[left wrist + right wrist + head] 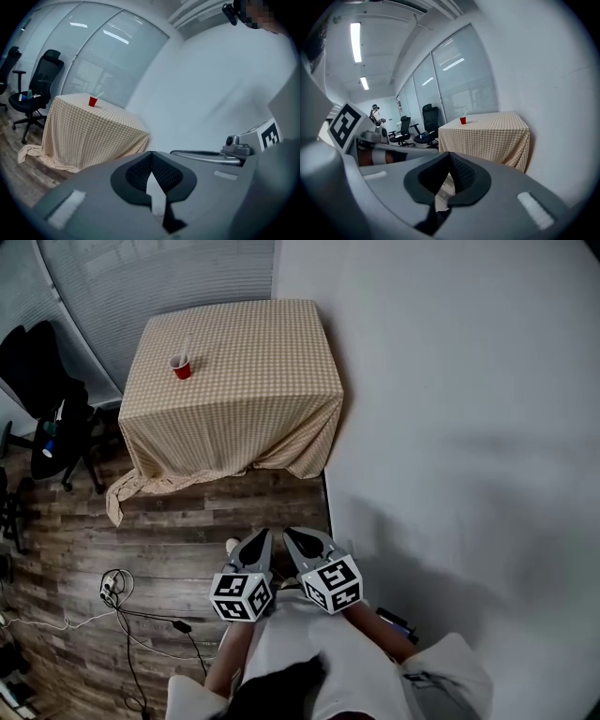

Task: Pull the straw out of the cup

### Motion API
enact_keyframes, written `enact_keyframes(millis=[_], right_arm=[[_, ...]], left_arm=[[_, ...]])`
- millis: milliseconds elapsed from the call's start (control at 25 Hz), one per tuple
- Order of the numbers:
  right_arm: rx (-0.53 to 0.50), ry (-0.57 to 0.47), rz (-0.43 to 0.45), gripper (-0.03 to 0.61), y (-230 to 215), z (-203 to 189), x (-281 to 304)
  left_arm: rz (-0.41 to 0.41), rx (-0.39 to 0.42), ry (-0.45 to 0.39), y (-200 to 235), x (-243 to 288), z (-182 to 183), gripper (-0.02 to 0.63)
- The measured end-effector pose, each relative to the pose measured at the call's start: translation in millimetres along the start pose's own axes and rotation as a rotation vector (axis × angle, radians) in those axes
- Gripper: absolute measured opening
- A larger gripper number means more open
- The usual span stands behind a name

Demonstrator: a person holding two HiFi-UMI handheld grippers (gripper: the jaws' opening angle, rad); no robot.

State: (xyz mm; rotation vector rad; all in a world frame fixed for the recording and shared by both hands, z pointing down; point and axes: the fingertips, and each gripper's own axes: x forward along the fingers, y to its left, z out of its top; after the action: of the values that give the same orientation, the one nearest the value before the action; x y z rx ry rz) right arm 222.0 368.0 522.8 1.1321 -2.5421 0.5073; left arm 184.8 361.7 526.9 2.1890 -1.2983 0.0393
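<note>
one red cup with one straw in it, far left on one checked table. two tongs, near, well apart from cup: left gripper, right gripper, both pressed together, empty.

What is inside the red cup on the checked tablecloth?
A pale straw stands in the red cup, sticking out above its rim. The cup is far away; any liquid inside cannot be seen.
</note>
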Motion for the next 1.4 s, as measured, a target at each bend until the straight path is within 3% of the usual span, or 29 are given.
enact_keyframes(millis=[240,600,960,1120,1400], right_arm=[[0.026,0.014,-0.040,0.005,-12,14,30],[0.061,0.035,-0.033,0.005,-20,33,89],[0.079,0.050,-0.040,0.005,-11,61,154],[0.065,0.059,-0.045,0.005,-1,72,181],[0.050,0.075,-0.077,0.006,11,73,211]], left_arm=[[-0.065,-0.036,-0.005,20,22,25,0.015],[-0.073,-0.014,0.028,66,49,57,0.015],[-0.091,0.040,0.061,115,62,95,0.015],[-0.075,0.100,0.071,141,58,112,0.015],[-0.087,0.098,0.086,176,56,120,0.015]])
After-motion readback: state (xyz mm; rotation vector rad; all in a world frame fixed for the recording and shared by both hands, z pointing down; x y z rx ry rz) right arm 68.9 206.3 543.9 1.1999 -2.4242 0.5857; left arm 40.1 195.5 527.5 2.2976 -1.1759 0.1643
